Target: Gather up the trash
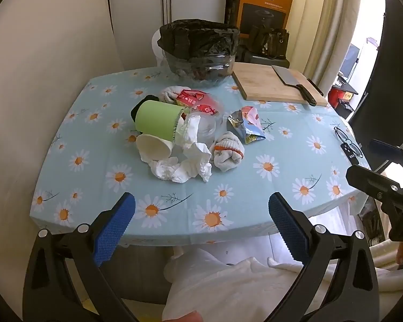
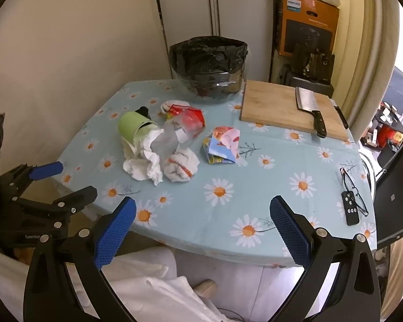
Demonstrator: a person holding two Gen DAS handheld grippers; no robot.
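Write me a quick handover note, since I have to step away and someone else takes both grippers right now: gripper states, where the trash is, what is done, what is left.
Left gripper: open, empty, short of the table's near edge.
Right gripper: open, empty, over the near edge.
Trash lies piled mid-table on the daisy-print blue tablecloth: tipped green paper cup, white paper cup, crumpled white tissue, red-printed clear plastic bag, rolled white gloves with orange trim, colourful foil snack wrapper.
Black-lined clear bin stands at the far edge.
Done: nothing gripped yet.
Left: move every piece into the bin.
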